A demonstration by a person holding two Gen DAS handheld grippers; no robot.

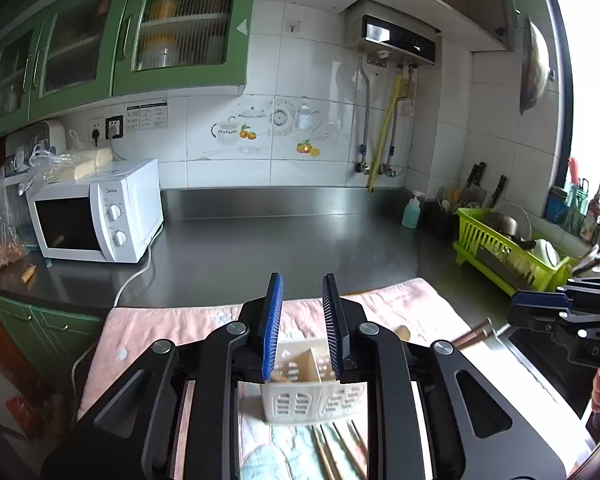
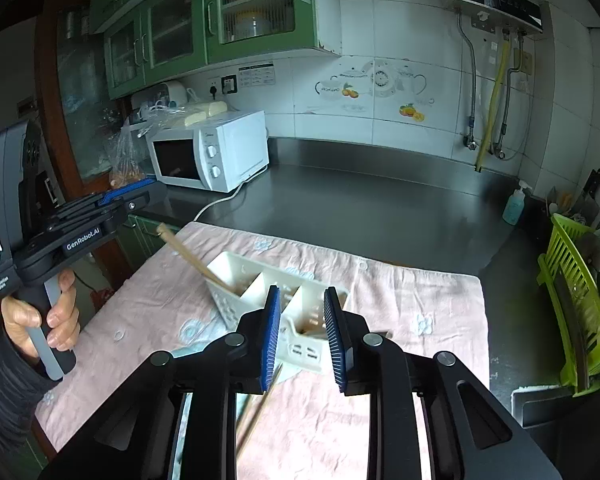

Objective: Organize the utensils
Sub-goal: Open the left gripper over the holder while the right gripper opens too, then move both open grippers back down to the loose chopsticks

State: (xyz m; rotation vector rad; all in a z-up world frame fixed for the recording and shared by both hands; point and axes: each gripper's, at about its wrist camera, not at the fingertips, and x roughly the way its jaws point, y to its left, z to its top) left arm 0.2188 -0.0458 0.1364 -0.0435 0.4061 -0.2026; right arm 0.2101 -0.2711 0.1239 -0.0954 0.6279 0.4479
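Left claw (image 1: pixel 302 328) hangs released and empty above the caddy (image 1: pixel 314 396), a white slotted plastic box on the pink cloth (image 1: pixel 160 332); thin wooden chopsticks (image 1: pixel 340 452) lie just before it. I'd drop low and pinch one stick mid-length.

Right claw (image 2: pixel 302 340) is also released over the caddy (image 2: pixel 260 280), where one chopstick (image 2: pixel 192 256) leans already.

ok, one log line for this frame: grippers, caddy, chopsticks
left gripper: open, empty | right gripper: open, empty | caddy: on pink cloth, chopsticks in end slot | loose chopsticks: on cloth
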